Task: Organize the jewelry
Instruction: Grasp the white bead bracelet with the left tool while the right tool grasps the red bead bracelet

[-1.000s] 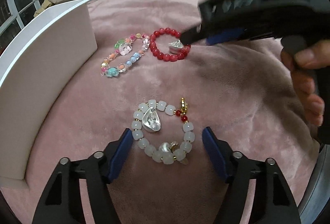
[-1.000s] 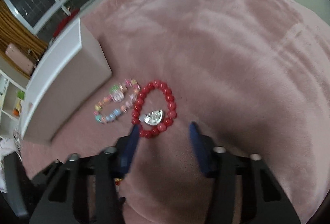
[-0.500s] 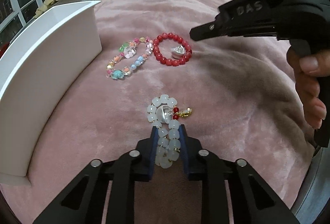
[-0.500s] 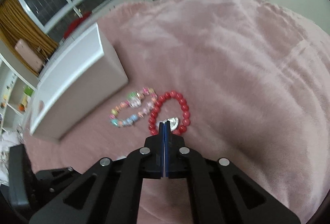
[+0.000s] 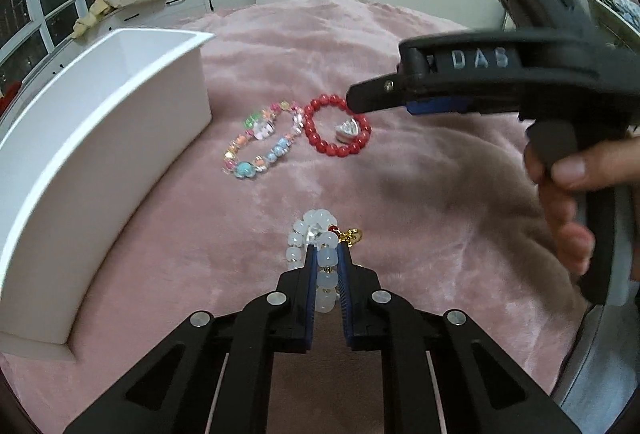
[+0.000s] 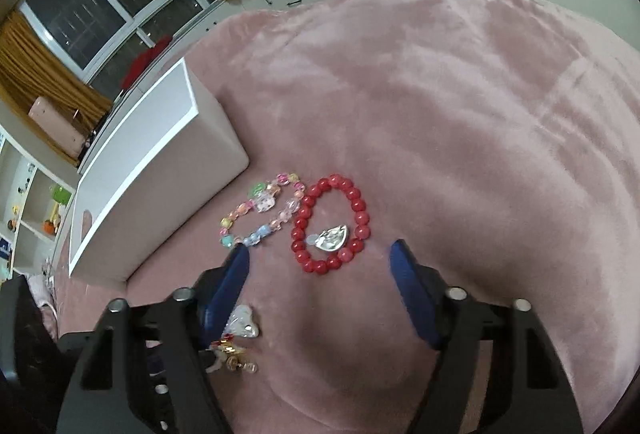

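Note:
My left gripper [image 5: 325,254] is shut on a white bead bracelet [image 5: 326,266] with a silver charm and gold clasp, held above the pink blanket. A red bead bracelet [image 5: 336,130] with a silver charm lies farther back, beside a pastel multicolour bracelet [image 5: 260,144]. My right gripper [image 6: 320,254] is open, hovering just in front of the red bracelet [image 6: 330,224]; the pastel bracelet [image 6: 260,212] lies left of it. The right gripper also shows in the left wrist view [image 5: 440,90], above the red bracelet. Part of the white bracelet [image 6: 240,322] peeks under the right gripper's left finger.
An open white box [image 5: 80,138] stands on the left of the pink plush blanket [image 5: 420,194]; it also shows in the right wrist view [image 6: 160,170]. Windows, drawers and piled clothes lie beyond the blanket. A hand [image 5: 576,186] holds the right gripper.
My left gripper closed on the white bracelet and has lifted it. My right gripper closed half a second ago and is now open again near the red bracelet.

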`<state>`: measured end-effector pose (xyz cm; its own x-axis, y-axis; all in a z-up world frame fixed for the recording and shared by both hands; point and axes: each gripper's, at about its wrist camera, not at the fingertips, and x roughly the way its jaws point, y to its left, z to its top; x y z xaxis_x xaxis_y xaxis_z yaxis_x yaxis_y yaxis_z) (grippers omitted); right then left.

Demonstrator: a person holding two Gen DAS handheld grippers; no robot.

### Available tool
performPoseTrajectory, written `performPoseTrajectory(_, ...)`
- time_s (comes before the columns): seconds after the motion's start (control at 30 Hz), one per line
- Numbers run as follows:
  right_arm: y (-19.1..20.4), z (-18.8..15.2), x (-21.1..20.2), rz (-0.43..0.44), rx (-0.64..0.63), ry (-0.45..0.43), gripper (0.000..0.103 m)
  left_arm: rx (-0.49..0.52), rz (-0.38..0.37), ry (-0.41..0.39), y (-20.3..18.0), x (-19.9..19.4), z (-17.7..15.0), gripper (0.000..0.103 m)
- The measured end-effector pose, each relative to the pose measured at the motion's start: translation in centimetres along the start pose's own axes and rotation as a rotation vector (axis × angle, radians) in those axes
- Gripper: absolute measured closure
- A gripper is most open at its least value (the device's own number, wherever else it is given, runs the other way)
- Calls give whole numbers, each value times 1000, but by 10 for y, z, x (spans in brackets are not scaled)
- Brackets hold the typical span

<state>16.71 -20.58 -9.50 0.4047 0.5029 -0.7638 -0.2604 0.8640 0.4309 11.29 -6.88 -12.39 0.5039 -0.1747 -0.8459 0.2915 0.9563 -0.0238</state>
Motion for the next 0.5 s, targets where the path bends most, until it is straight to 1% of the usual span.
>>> performPoseTrajectory(0.07, -2, 0, 7, -14, 8, 20, 31, -7, 0, -9, 3, -6, 2, 88)
performPoseTrajectory(0.13, -1, -2, 21, -57, -16, 49, 37, -11, 0, -13, 4, -7, 4, 88)
performPoseTrajectory(0.2, 2, -4, 35, -96, -60, 74, 50, -17, -2, -6, 6, -7, 3, 88)
performPoseTrajectory(0.23, 4, -4, 41, -115, -81, 76, 55, -18, -1, -4, 7, -7, 2, 88)
performPoseTrajectory(0.27, 6, -4, 43, -123, -92, 73, 64, -18, 2, -1, 8, -7, 1, 88)
performPoseTrajectory(0.3, 7, -4, 45, -123, -97, 66, 75, -17, 3, 0, 9, -9, -1, 88)
performPoseTrajectory(0.33, 6, -2, 44, -108, -88, 51, 82, -16, 5, 1, 11, -10, -3, 88)
performPoseTrajectory(0.37, 6, -1, 43, -91, -79, 43, 93, -16, 7, 1, 12, -10, -3, 88)
performPoseTrajectory(0.47, 8, 1, 36, -66, -79, 19, 93, -27, 10, 4, 18, -10, -5, 88)
performPoseTrajectory(0.5, 9, 3, 32, -42, -76, 1, 93, -30, 12, 4, 20, -9, -5, 88)
